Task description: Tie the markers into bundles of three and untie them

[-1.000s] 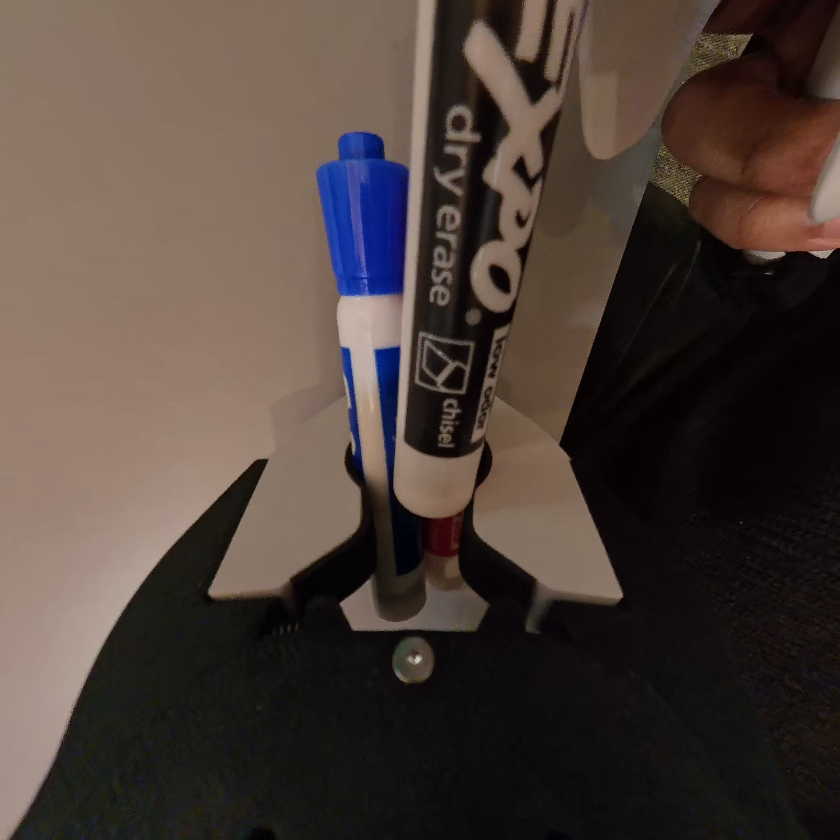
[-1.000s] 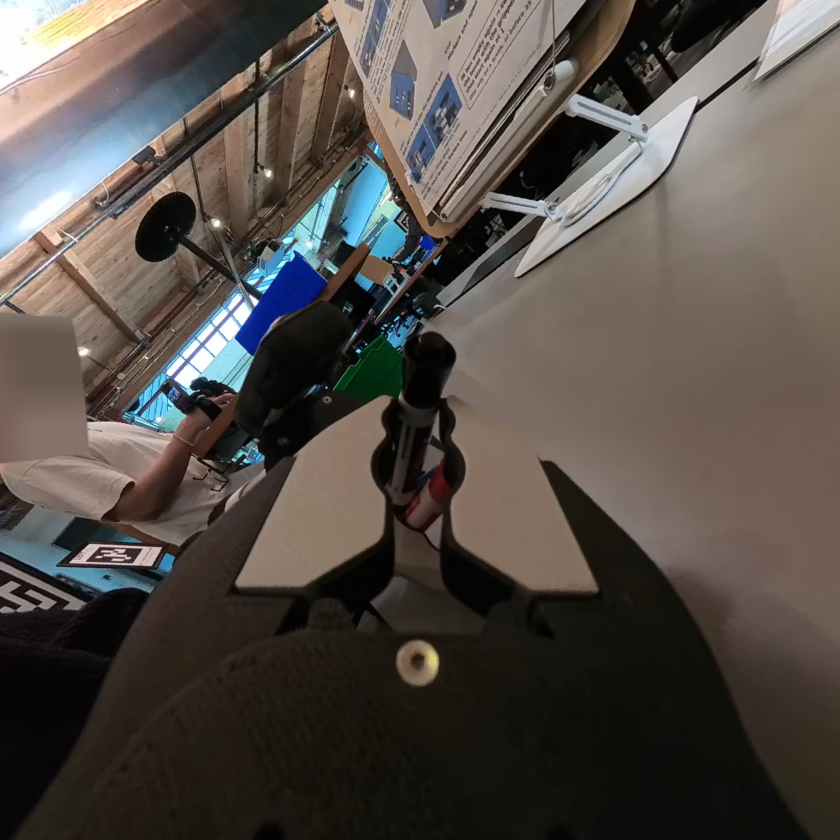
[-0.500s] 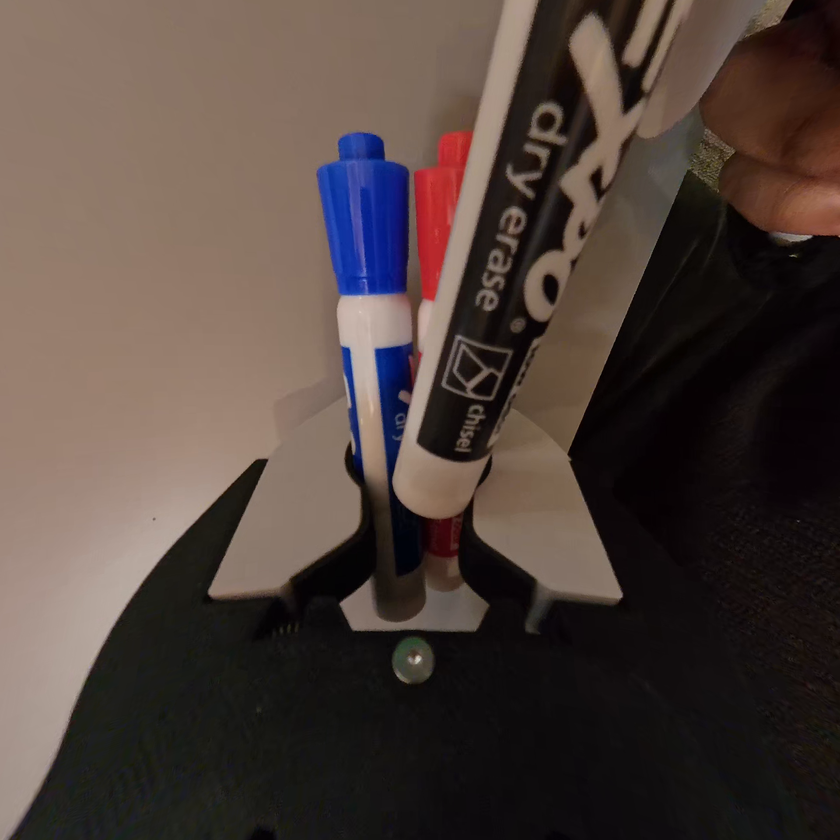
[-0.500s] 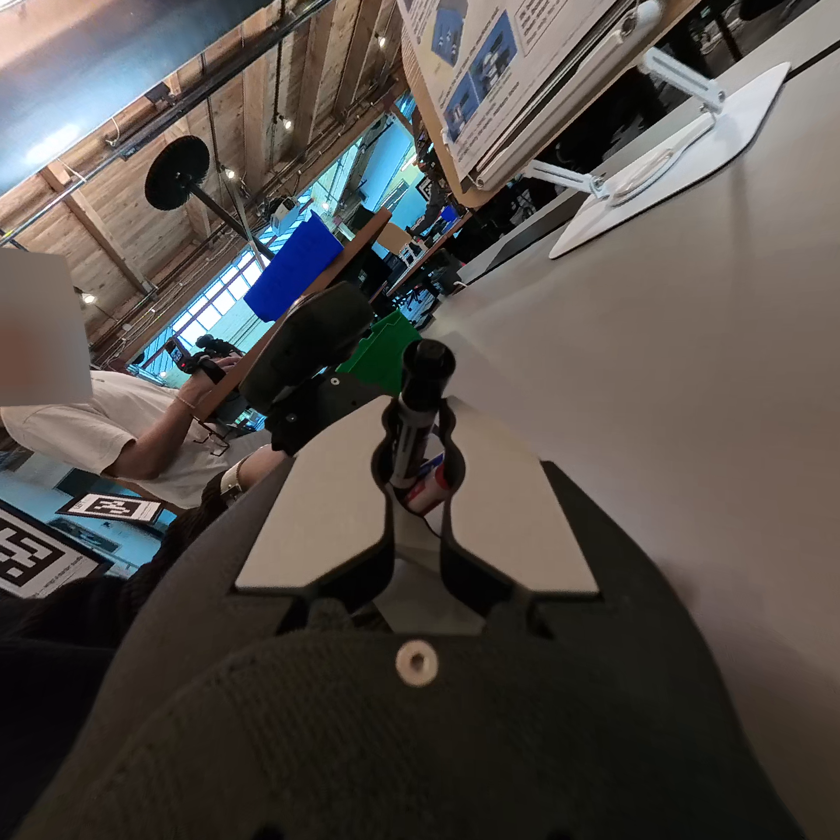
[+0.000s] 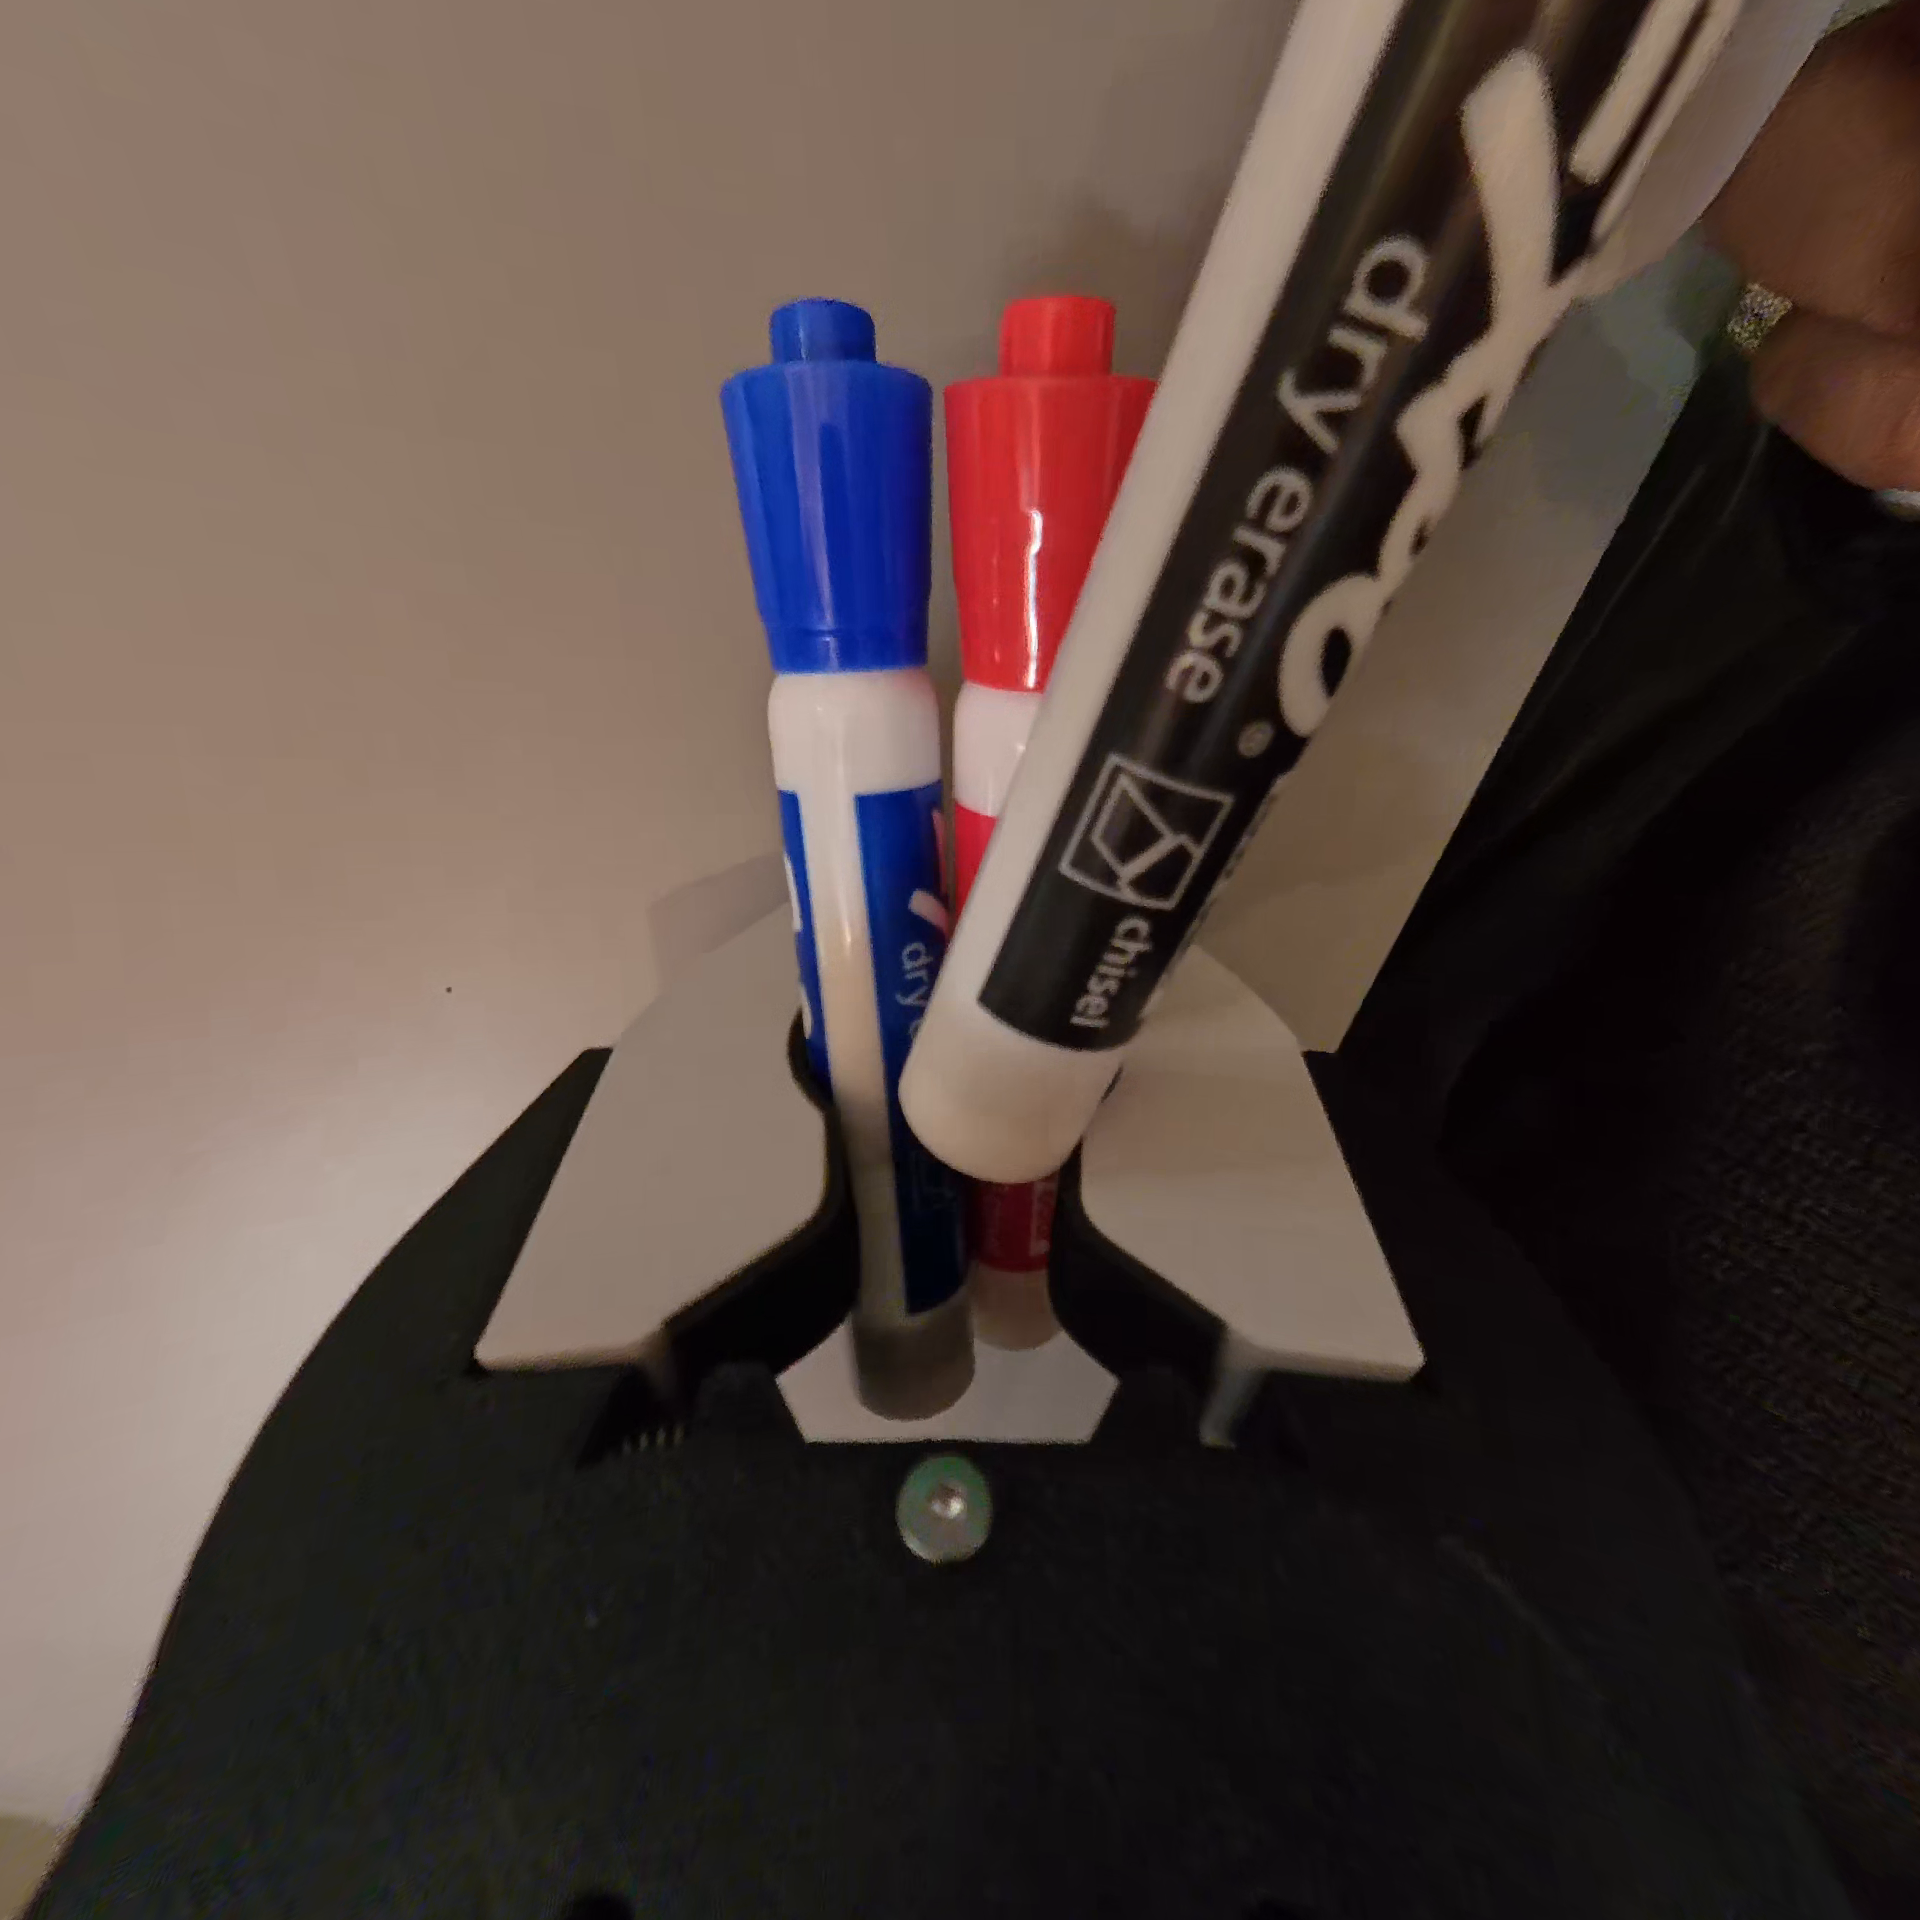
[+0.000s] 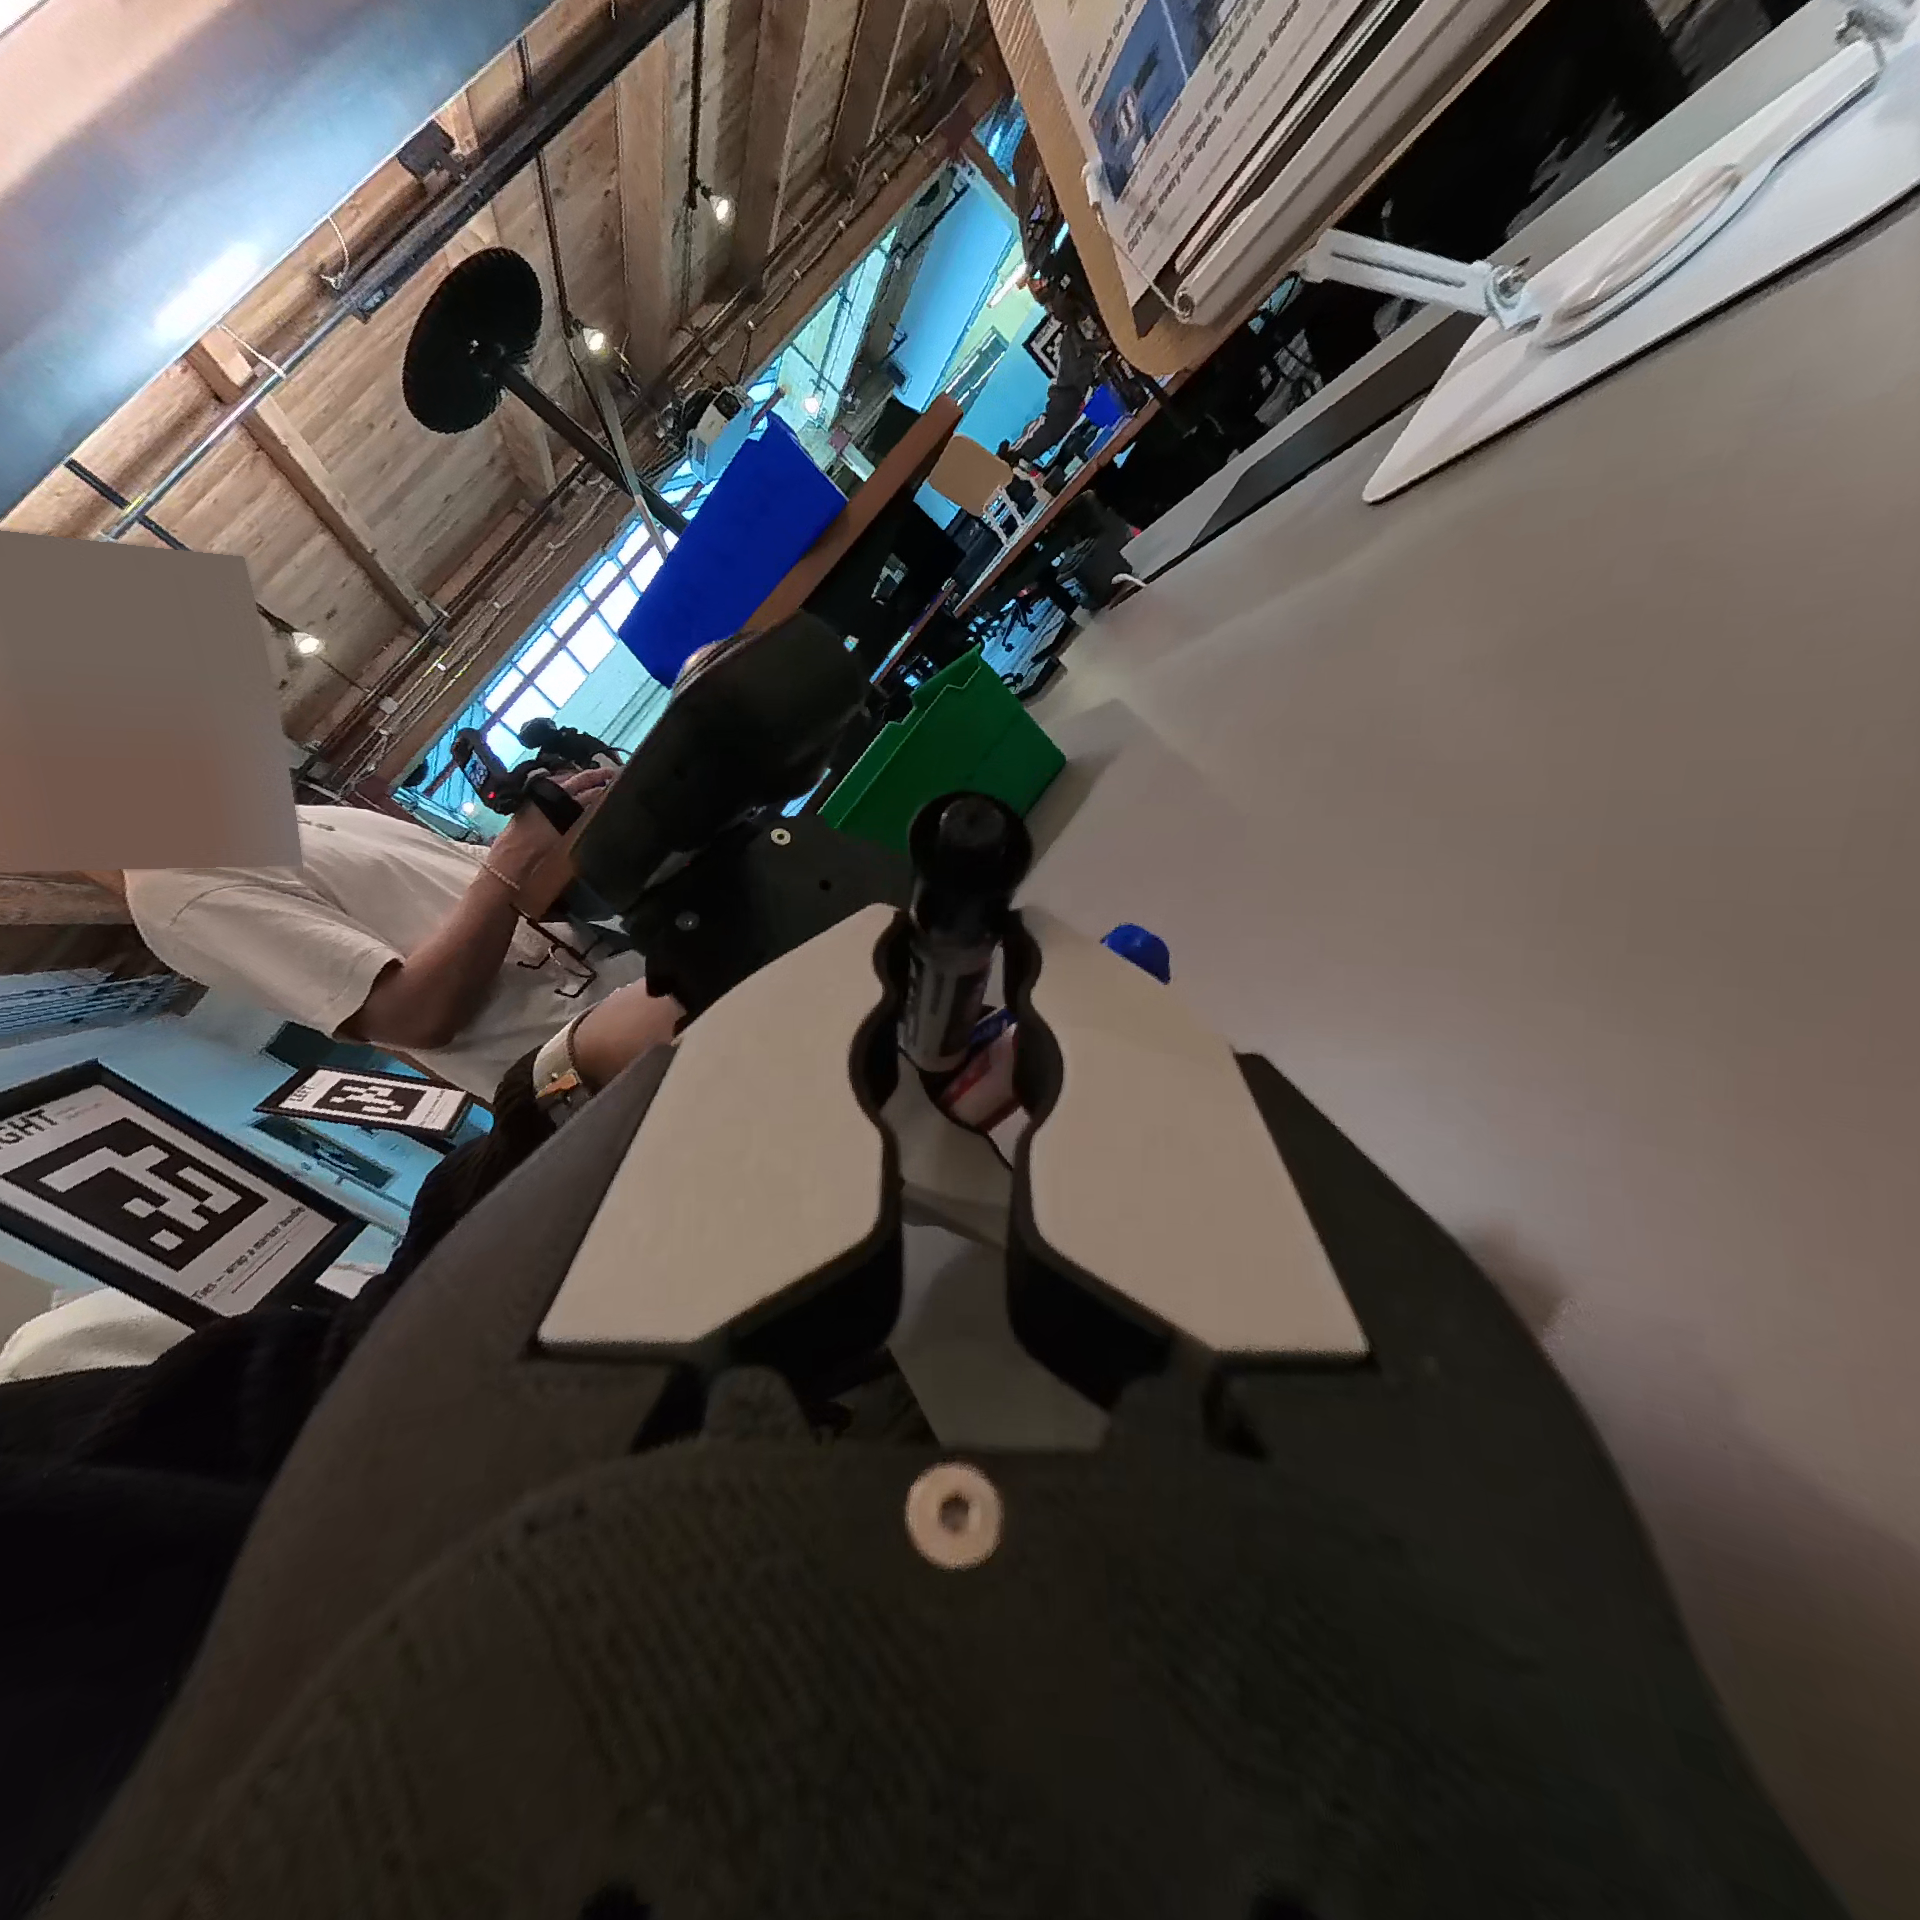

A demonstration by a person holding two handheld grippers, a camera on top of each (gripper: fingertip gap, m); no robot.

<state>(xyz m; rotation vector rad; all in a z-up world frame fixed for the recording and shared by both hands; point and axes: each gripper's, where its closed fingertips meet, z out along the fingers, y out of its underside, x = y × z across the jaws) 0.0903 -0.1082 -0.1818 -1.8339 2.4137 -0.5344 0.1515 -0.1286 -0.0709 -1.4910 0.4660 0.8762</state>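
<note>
In the left wrist view my left gripper is shut on a blue marker and a red marker, side by side with caps pointing away over the grey table. A black marker slants across from the upper right, its white end resting at the left jaws on the red marker. My right gripper is shut on this black marker, cap forward. Its grey finger shows behind the marker. The blue cap peeks past the right finger.
A hand shows at the upper right of the left wrist view. In the right wrist view, a green bin stands on the table, with a white stand base farther off. A person in a white shirt is at the left. There is about 12 cm between the tips of the two grippers.
The black marker has tilted to the right in my right gripper, uncovering the red marker's cap. The blue and red markers stay still in my left gripper.
</note>
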